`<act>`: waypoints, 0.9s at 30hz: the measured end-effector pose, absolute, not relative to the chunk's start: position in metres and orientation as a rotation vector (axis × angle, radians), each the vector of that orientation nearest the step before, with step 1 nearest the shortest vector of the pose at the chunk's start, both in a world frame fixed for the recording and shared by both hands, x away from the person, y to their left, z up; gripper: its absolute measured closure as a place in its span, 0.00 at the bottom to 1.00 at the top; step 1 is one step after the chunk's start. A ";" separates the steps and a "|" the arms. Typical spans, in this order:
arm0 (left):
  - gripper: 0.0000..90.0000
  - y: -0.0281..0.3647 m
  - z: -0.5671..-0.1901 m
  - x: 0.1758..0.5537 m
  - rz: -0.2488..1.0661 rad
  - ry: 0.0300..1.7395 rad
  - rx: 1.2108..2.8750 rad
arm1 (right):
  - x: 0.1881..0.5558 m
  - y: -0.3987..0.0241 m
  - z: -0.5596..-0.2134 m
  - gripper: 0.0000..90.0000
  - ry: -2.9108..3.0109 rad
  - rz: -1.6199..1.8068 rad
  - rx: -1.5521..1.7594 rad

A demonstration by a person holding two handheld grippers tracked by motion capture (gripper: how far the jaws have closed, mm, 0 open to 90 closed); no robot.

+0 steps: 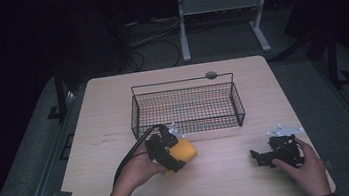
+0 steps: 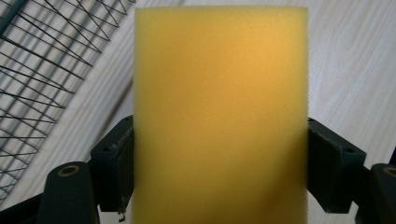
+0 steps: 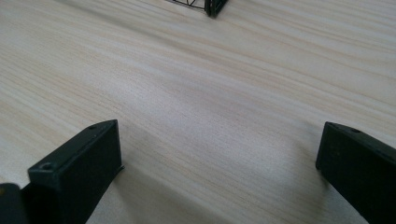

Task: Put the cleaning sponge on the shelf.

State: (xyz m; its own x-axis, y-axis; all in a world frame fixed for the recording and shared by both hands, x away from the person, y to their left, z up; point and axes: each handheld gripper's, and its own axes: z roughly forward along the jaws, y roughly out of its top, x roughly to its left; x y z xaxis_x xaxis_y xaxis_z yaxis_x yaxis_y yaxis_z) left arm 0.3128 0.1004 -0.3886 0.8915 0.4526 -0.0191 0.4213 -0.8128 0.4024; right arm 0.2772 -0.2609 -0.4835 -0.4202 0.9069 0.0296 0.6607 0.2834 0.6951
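yellow sponge (image 2: 219, 116) blurred, its lower end cut off below.

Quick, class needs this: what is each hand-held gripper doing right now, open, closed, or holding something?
Left hand-held gripper: closed on the yellow rectangular foam sponge.
Right hand-held gripper: open, nothing between its jaws, over the light wooden table.

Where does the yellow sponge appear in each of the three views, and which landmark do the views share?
High view: the sponge lies left of centre, in the left gripper, just in front of the basket.
Left gripper view: sponge at centre, pressed between both jaws.
Right gripper view: not in it.
Shared landmark: the basket.
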 end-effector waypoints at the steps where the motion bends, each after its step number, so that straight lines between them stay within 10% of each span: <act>1: 0.25 0.100 -0.386 0.315 0.113 0.646 2.643 | 0.277 -0.261 -0.484 0.00 2.187 0.909 1.415; 27: 0.25 0.098 -0.360 0.347 0.145 0.685 2.607 | 0.277 -0.261 -0.483 0.00 2.187 0.909 1.414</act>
